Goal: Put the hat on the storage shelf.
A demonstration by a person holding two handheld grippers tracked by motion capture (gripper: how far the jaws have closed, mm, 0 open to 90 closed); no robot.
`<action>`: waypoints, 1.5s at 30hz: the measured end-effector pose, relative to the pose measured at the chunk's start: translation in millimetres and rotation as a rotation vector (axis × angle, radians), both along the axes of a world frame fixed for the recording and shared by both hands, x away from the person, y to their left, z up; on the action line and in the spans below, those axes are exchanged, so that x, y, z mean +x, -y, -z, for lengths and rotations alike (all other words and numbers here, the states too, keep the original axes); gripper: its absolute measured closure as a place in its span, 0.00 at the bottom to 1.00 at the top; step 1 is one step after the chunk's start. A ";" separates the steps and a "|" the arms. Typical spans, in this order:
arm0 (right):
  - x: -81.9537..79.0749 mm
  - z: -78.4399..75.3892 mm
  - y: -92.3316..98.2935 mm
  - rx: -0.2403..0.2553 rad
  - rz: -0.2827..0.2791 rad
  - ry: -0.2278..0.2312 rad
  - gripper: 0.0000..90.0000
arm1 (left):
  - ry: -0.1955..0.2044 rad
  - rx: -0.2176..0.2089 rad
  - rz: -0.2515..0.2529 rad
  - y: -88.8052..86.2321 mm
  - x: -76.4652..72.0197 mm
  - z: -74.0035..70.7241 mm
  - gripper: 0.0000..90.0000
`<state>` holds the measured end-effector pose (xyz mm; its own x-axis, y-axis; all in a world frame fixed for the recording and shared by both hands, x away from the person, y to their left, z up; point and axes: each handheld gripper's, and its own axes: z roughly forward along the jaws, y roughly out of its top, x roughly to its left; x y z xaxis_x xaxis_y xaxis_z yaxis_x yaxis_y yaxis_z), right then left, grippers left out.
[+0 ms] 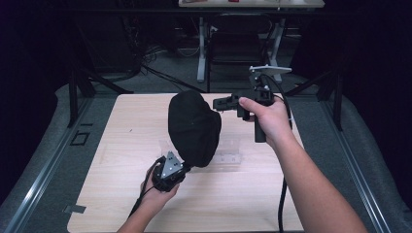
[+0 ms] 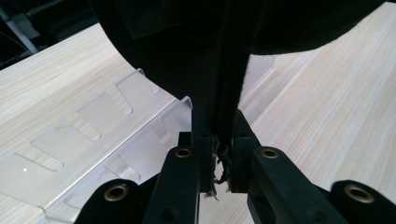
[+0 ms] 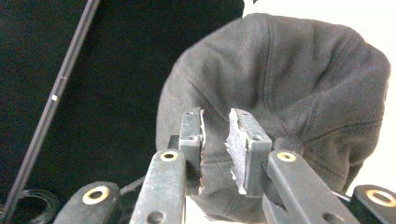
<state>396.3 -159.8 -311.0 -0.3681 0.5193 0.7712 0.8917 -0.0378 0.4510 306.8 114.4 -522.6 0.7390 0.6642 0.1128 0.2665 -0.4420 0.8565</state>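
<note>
While the black cap [image 1: 194,127] stands raised above the middle of the wooden table [image 1: 121,194] in the high view, the left gripper [image 1: 182,167] reaches up to its lower edge from the near side, held in the person's left hand [image 1: 158,194], and grips the fabric there. Under and just behind the cap lies a clear plastic tray [image 1: 228,154], flat on the tabletop. The right gripper [image 1: 217,103], held in the right hand [image 1: 267,116], points leftwards at the cap's upper right side, its tip just beside the fabric; whether it touches cannot be told from this height. In the left gripper view, the left gripper [image 2: 219,154] has its jaws pressed together on a fold of the cap [image 2: 224,56], frayed threads hanging between the pads, and the dark cloth rises up and spreads across the top of the picture. The clear plastic tray [image 2: 93,135] with its row of cut-out slots lies on the table [image 2: 327,116] to the left of the jaws. In the right gripper view, the right gripper [image 3: 215,140] has its jaws standing apart with a bare gap between the pads, nothing clamped, and the cap's [image 3: 289,84] seamed crown sits close behind them.
</note>
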 end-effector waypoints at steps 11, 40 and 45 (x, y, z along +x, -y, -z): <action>0.6 3.9 -1.5 0.002 0.006 -0.004 0.83 | -0.094 -0.090 -0.029 -8.5 7.1 17.5 0.94; -8.6 10.2 14.7 -0.065 0.059 0.051 0.82 | -0.183 -0.228 -0.150 -42.0 -1.9 22.8 0.55; -17.1 16.7 16.9 -0.150 0.076 0.092 0.81 | -0.213 -0.213 -0.175 -54.8 -4.9 21.7 0.50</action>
